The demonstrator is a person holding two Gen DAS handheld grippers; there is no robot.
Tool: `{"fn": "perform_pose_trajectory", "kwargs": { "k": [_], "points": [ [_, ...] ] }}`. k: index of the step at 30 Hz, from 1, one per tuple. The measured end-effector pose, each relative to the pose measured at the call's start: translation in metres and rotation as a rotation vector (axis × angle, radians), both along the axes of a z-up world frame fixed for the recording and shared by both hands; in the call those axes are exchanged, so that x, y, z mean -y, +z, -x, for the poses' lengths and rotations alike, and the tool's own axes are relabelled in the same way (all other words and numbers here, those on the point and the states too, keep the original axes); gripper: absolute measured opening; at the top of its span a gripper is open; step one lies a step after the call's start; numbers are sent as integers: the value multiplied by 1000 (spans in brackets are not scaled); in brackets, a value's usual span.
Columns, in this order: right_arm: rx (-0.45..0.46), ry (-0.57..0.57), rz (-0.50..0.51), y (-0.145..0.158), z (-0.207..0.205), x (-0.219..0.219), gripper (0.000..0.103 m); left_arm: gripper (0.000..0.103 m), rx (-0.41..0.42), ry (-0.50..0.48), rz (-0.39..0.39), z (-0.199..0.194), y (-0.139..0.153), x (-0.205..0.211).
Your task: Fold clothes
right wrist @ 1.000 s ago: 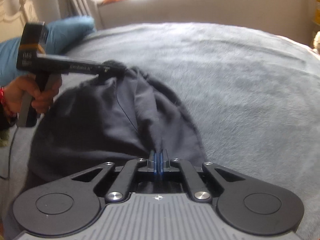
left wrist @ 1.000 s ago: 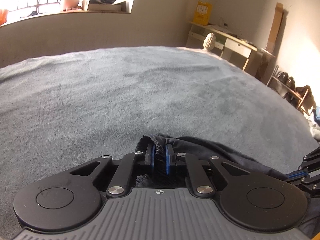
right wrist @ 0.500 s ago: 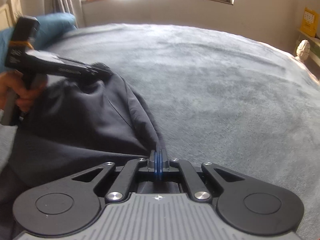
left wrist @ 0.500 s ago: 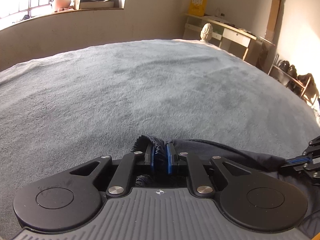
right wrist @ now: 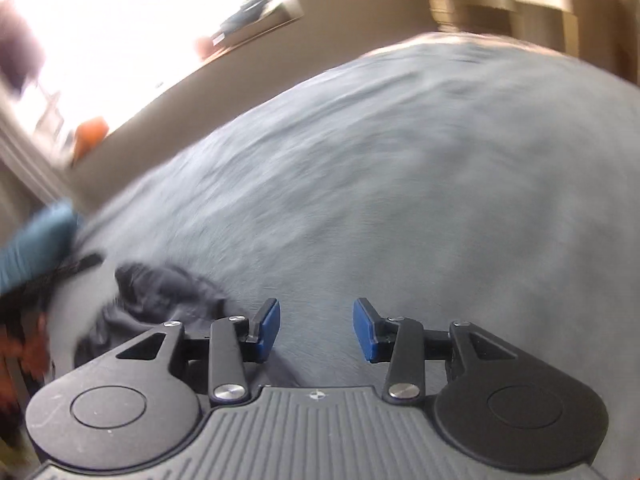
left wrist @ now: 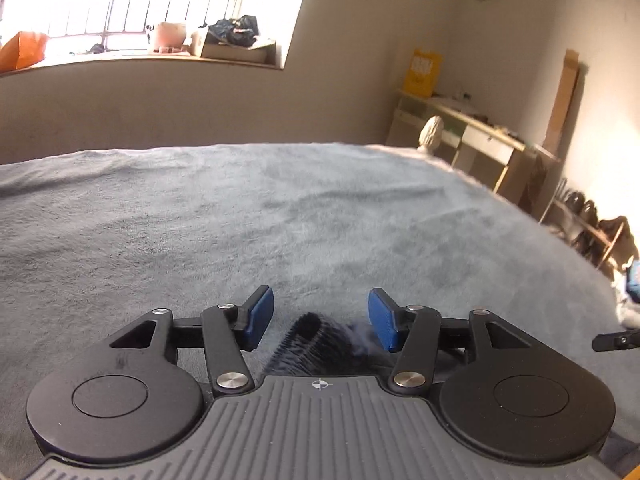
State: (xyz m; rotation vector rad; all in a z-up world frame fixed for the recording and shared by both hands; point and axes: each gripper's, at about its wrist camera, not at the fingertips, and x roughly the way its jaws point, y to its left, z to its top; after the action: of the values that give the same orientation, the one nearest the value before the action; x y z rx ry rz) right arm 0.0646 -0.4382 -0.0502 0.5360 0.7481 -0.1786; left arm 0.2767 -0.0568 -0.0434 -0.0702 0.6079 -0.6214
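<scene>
In the left wrist view, a bright barred window (left wrist: pixel 132 8) fills the upper left of the frame, its sill crowded with small items. Below it a wide bed covered in a grey plush blanket (left wrist: pixel 280 216) spans the middle. At lower centre the left gripper (left wrist: pixel 320 318) has its blue-padded jaws standing apart; they have just been opening. A dark navy fabric garment (left wrist: pixel 308 350) lies bunched low between the jaws, its ribbed edge blurred, touching neither pad. At the right of the frame stand a pale wooden desk (left wrist: pixel 472 136) and, at the lower right edge, a black tip of the other tool.

In the right wrist view, which is tilted and smeared by motion, a blue pillow (right wrist: pixel 36 240) sits at the left edge. The same dark garment (right wrist: pixel 160 292) lies crumpled at lower left, beside and partly behind the left linkage. At lower centre the right gripper (right wrist: pixel 316 330) has its jaws apart, having just been opening, with only grey blanket (right wrist: pixel 400 180) between the pads.
</scene>
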Motion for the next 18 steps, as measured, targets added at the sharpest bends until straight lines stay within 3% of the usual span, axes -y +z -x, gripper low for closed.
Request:
{"fn": "perform_pose_trajectory", "kwargs": {
  "k": [7, 11, 18],
  "points": [
    [-63, 76, 45, -6, 84, -26, 39, 52, -27, -125, -129, 70, -9, 19],
    [-104, 135, 146, -15, 97, -47, 38, 51, -36, -189, -203, 107, -21, 32],
    [-181, 205, 286, -36, 101, -54, 36, 51, -65, -222, -267, 161, -22, 15]
  ]
}}
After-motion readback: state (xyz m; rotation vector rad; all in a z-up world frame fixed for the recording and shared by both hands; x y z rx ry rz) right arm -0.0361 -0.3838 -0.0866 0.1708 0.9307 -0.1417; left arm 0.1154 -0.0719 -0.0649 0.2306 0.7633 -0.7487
